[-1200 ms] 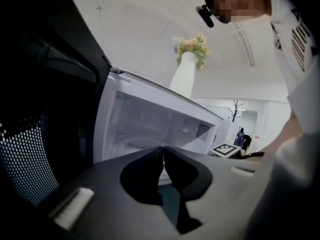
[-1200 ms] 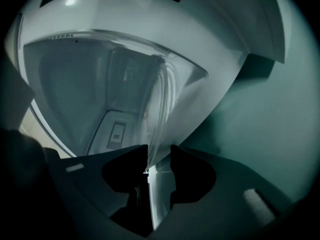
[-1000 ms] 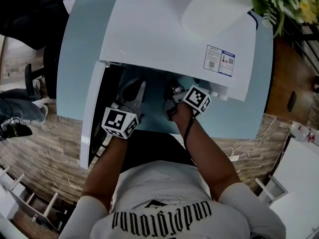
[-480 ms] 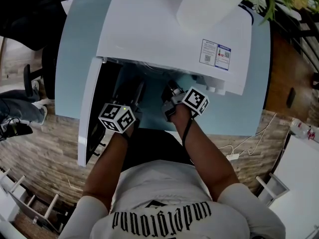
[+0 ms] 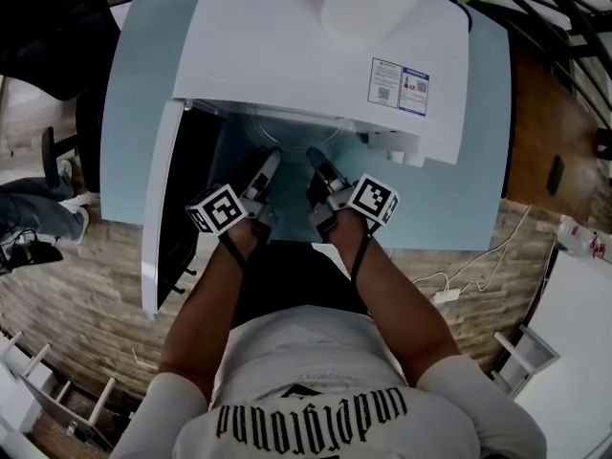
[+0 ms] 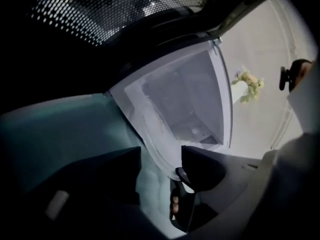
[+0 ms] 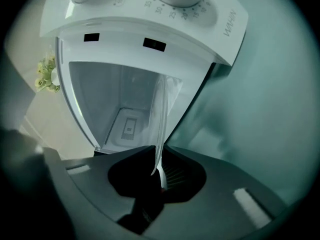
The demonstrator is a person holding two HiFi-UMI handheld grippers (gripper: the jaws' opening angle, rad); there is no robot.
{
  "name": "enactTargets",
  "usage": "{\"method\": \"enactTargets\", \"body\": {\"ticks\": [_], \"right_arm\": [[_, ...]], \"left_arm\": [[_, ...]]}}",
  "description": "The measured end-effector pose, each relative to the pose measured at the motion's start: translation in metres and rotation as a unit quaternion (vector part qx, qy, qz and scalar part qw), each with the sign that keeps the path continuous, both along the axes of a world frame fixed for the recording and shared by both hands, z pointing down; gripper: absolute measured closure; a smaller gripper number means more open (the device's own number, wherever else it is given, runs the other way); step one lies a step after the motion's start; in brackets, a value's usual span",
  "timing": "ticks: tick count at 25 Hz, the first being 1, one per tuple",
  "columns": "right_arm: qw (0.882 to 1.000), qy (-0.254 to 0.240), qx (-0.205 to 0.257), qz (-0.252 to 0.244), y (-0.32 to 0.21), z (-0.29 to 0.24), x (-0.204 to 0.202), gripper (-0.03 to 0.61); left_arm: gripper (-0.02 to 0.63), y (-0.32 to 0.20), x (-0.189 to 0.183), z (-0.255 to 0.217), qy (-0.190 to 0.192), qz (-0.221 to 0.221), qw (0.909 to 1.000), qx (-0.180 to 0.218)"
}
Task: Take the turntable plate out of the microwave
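- The light-blue tabletop (image 5: pixel 143 84) carries everything. A bare strip of it runs along the near edge, just in front of the person.
- A white microwave (image 5: pixel 316 55) fills the middle of the tabletop and reaches toward the far edge. Its open front faces the near edge.
- The microwave door (image 5: pixel 164 208) is swung wide open and hangs out past the near-left corner, so the mouth of the cavity is not blocked.
- The glass turntable plate (image 5: pixel 287 134) sits in the mouth of the cavity, over the near part of the tabletop. Its near rim is toward the person and the rest of it reaches back toward the far edge.
- The right gripper (image 5: pixel 320 165) is at the near rim. In the right gripper view its fingers (image 7: pixel 135 171) are clamped together on the plate's edge, and the glass runs straight away from them into the cavity.
- The left gripper (image 5: pixel 268 165) is just beside the right one, on its left. In the left gripper view its fingers (image 6: pixel 210 166) are apart, with the rim lying in the gap close against one of them and not pinched.
- Judgement: the plate is round, so it has no long axis to line up. It lies ahead of both pairs of fingers, so the withdrawal runs straight back toward the near edge. At present only the right gripper holds it.
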State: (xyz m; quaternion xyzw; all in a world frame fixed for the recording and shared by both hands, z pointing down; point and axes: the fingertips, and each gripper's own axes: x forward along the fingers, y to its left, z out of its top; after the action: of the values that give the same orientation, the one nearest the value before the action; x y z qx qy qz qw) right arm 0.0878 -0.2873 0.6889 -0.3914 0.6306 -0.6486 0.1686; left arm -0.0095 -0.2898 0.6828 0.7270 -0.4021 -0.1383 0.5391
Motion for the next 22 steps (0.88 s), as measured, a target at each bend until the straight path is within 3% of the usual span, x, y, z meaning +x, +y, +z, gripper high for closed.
{"method": "enactTargets", "body": {"ticks": [7,11,13,16,18,19,22], "right_arm": [[1.000,0.001,-0.011,-0.006,0.025,-0.003,0.015,0.541],[1.000,0.011,-0.025,-0.012,0.040,-0.002,0.024,0.545],[1.000,0.002,-0.015,-0.020,0.044,-0.007,0.023,0.545],[0.999,0.007,-0.004,-0.038,0.053,-0.009,0.025,0.546],[0.999,-0.006,0.002,-0.044,0.057,-0.012,0.025,0.548],[0.999,-0.012,0.004,-0.047,0.059,-0.014,0.025,0.548],[0.998,-0.005,0.016,-0.063,0.063,-0.016,0.028,0.546]], "left_arm": [[0.331,-0.003,0.003,0.016,0.067,-0.012,0.9970,-0.038],[0.331,-0.017,-0.001,0.016,0.073,-0.005,0.9971,-0.018],[0.333,-0.020,-0.005,0.021,0.078,-0.011,0.9964,-0.030],[0.333,-0.020,0.002,0.020,0.141,-0.016,0.9883,-0.054],[0.336,-0.018,0.009,0.018,0.163,-0.008,0.9849,-0.059],[0.346,-0.016,0.011,0.019,0.165,-0.005,0.9842,-0.063],[0.494,-0.010,0.011,0.020,0.172,-0.008,0.9827,-0.068]]}}
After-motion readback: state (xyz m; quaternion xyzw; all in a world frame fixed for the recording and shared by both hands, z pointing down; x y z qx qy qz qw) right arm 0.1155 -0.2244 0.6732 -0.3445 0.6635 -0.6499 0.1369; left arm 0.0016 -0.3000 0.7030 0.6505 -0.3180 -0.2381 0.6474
